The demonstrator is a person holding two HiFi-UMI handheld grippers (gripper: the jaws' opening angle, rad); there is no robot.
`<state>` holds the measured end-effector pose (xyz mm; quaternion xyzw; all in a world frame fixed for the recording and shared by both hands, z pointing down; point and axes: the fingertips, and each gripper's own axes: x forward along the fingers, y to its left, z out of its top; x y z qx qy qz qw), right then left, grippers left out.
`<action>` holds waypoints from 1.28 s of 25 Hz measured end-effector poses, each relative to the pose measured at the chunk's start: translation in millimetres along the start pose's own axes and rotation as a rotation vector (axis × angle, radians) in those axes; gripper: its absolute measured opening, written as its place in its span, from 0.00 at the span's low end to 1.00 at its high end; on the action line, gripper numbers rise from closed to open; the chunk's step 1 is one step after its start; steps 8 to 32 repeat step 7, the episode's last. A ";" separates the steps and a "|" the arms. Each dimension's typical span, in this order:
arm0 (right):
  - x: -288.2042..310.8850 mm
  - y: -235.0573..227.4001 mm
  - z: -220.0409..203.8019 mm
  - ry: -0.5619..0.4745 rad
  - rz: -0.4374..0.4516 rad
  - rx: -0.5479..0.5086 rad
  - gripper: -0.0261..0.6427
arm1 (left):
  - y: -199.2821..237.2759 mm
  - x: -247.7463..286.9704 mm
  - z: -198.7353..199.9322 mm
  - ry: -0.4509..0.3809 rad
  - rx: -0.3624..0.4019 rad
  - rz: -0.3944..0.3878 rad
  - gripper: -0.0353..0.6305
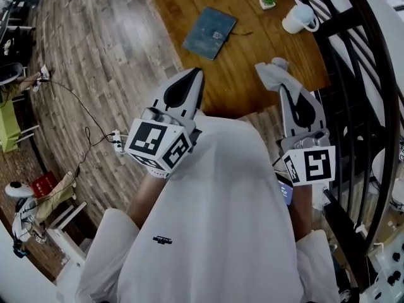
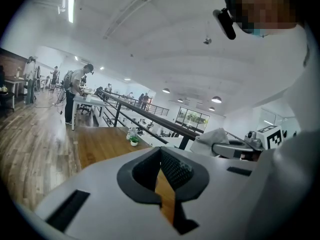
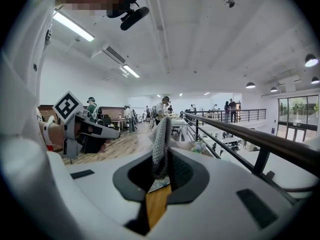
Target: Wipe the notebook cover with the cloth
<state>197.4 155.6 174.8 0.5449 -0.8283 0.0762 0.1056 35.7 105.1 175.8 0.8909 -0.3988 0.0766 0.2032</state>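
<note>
A blue-grey notebook [image 1: 209,32] lies closed on the wooden table [image 1: 252,62], ahead of both grippers. My right gripper [image 1: 282,86] is shut on a grey cloth [image 1: 273,73], which sticks up from its jaws over the table's near edge. In the right gripper view the cloth [image 3: 160,144] stands pinched between the jaws. My left gripper [image 1: 194,73] is shut with nothing in it and hovers at the table's near edge, below the notebook. Its closed jaws fill the left gripper view, where the cloth [image 2: 215,136] shows to the right.
A white mug [image 1: 300,19] and a small potted plant [image 1: 267,0] stand on the table's far right. A black railing [image 1: 353,74] runs along the right side. Cables [image 1: 82,125] trail over the wooden floor to the left. People stand at desks in the distance.
</note>
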 end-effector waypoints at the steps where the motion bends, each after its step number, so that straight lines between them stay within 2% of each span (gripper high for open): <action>1: -2.0 1.6 2.2 -0.001 0.005 0.000 0.08 | -2.8 -2.7 1.2 -0.002 0.001 0.000 0.08; 7: -26.5 -0.4 7.9 0.006 0.015 0.016 0.08 | -29.9 -13.4 4.2 -0.002 -0.001 -0.001 0.08; 32: -26.5 -0.4 7.9 0.006 0.015 0.016 0.08 | -29.9 -13.4 4.2 -0.002 -0.001 -0.001 0.08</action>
